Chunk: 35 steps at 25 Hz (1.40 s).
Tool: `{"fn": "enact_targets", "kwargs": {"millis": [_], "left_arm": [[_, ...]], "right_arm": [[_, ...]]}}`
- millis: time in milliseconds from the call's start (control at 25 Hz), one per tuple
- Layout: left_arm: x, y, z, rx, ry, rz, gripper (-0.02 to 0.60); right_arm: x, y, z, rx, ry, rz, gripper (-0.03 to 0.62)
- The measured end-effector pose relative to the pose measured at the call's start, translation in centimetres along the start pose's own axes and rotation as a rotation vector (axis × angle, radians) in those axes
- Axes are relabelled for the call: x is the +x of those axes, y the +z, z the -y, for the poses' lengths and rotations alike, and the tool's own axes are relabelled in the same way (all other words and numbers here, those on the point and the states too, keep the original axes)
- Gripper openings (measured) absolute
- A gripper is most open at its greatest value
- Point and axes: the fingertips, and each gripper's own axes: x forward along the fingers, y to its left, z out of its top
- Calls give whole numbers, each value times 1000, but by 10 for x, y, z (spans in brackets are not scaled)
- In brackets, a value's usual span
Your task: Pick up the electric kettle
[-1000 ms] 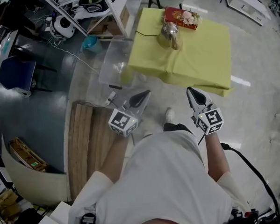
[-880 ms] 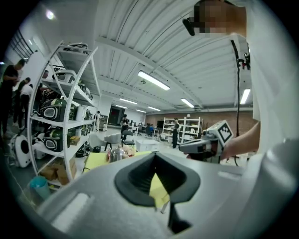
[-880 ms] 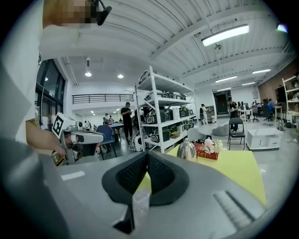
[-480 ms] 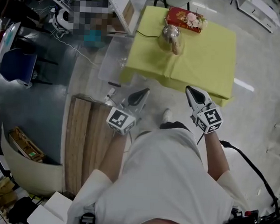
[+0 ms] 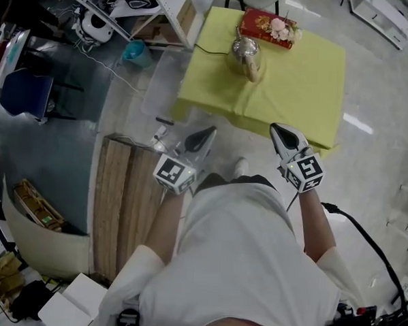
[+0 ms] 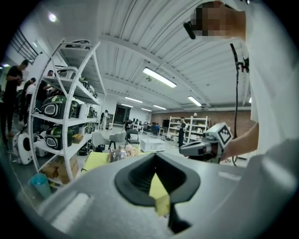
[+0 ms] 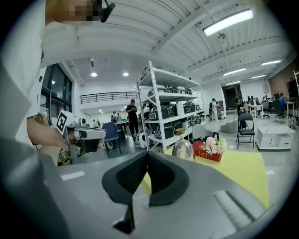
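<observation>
One steel electric kettle [image 5: 244, 50], upright toward the far side of a yellow-clothed table [image 5: 296, 89], just beside a red box [image 5: 266, 24] topped with flowers; black cord [image 5: 211, 51] trailing toward the table's left edge. Judged rigid, smooth-walled and slippery, heavier if filled; best pinched at the tan handle-like part on the near side, not the rounded body. Left gripper [image 5: 207, 135] and right gripper [image 5: 280, 133] short of the table's near edge, jaws pressed together, nothing between them.
</observation>
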Motion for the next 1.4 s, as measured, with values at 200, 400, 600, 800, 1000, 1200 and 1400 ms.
{"fn": "enact_targets", "kwargs": {"millis": [200,400,600,800,1000,1200,1400], "left_arm": [[8,1,-7,-9,7,-4,2],[19,5,-23,4,0,-11,1],[30,11,-47,13,-18,-10,1],[51,16,-73,37,-60,-24,1],[69,17,-99,31,-104,-36,1],[88,17,-127,46,-153,-51,0],[102,13,-155,78,-209,-89,1]], "right_arm": [[6,-1,6,5,12,-11,5],[18,1,16,5,10,-19,5],[33,5,26,11,-6,-23,5],[53,8,40,26,-27,-29,6],[76,11,52,42,-54,-31,11],[102,13,65,51,-68,-41,14],[129,15,76,59,-86,-66,20]]}}
